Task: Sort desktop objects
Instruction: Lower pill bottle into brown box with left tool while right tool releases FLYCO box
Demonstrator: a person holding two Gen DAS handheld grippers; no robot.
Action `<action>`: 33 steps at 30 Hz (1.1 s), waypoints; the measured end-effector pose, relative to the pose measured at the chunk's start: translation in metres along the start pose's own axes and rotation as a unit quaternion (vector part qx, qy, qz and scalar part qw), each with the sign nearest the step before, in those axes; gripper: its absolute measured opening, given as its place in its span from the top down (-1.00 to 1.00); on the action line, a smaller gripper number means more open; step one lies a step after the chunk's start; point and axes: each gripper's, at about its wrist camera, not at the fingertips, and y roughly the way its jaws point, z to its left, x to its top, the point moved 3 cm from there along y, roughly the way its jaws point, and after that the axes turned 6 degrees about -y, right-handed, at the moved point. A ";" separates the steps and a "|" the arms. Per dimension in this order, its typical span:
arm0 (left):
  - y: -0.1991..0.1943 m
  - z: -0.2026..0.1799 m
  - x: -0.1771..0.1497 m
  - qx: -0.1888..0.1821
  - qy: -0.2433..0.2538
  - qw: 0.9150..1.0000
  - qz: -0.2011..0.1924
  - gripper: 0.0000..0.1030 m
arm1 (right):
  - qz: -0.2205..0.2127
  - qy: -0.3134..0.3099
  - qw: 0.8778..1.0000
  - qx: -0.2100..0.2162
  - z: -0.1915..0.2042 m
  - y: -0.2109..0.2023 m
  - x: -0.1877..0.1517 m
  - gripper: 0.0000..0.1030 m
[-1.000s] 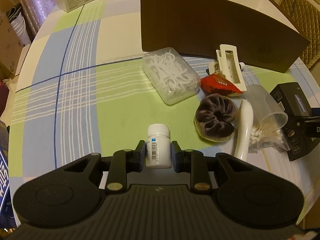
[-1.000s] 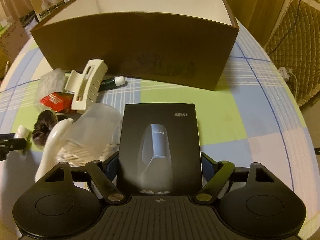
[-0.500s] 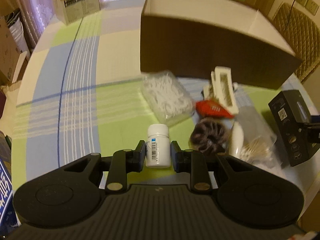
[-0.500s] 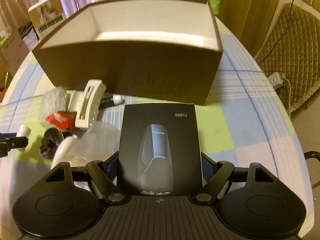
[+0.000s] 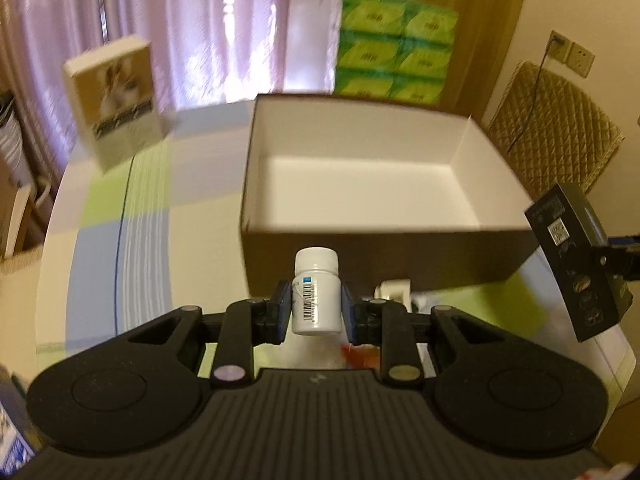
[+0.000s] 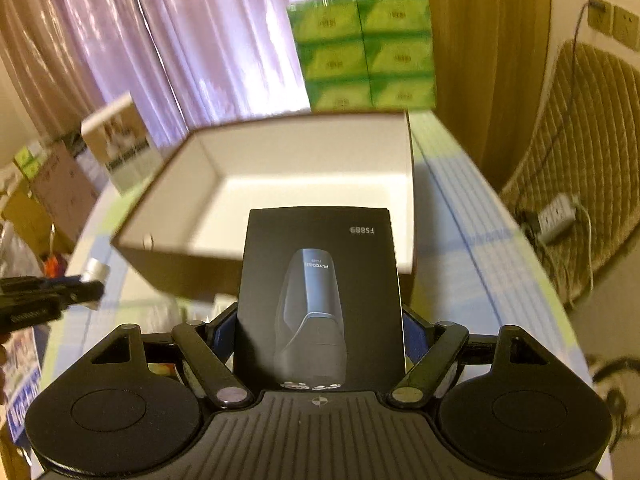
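Note:
My left gripper (image 5: 315, 307) is shut on a small white pill bottle (image 5: 316, 294) with a barcode label, held in the air before the brown box (image 5: 360, 240). That box is open, white inside and empty (image 5: 360, 172). My right gripper (image 6: 318, 328) is shut on a black shaver carton (image 6: 320, 296) marked FS889, raised over the box's near wall (image 6: 180, 272). The same carton (image 5: 576, 264) shows at the right in the left wrist view, and the left gripper with the bottle's cap (image 6: 94, 270) shows at the left in the right wrist view.
A white hair clip (image 5: 394, 290) and a red packet (image 5: 360, 354) peek out below my left gripper. A printed carton (image 5: 116, 104) stands at the table's back left. Green tissue packs (image 5: 394, 60) stack behind the box. A quilted chair (image 5: 556, 132) stands right.
Both grippers have risen and tilted up with their loads, toward the brown box. Its white inside has come into view, and most of the tabletop clutter has dropped out of sight.

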 end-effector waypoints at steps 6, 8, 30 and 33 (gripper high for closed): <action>0.031 -0.017 0.049 -0.017 0.016 1.000 -0.014 0.57 | -0.035 -0.007 0.999 -0.015 0.003 0.017 0.051 -0.48; 0.045 -0.023 0.062 -0.013 0.023 1.000 -0.014 0.57 | -0.038 -0.007 0.999 -0.022 0.003 0.027 0.065 -0.48; 0.181 -0.012 0.079 0.049 0.041 0.993 0.102 0.57 | 0.069 -0.021 0.994 -0.084 -0.013 0.163 0.093 -0.48; 0.188 -0.015 0.077 0.056 0.050 0.991 0.111 0.57 | 0.079 -0.020 0.993 -0.090 -0.015 0.170 0.089 -0.48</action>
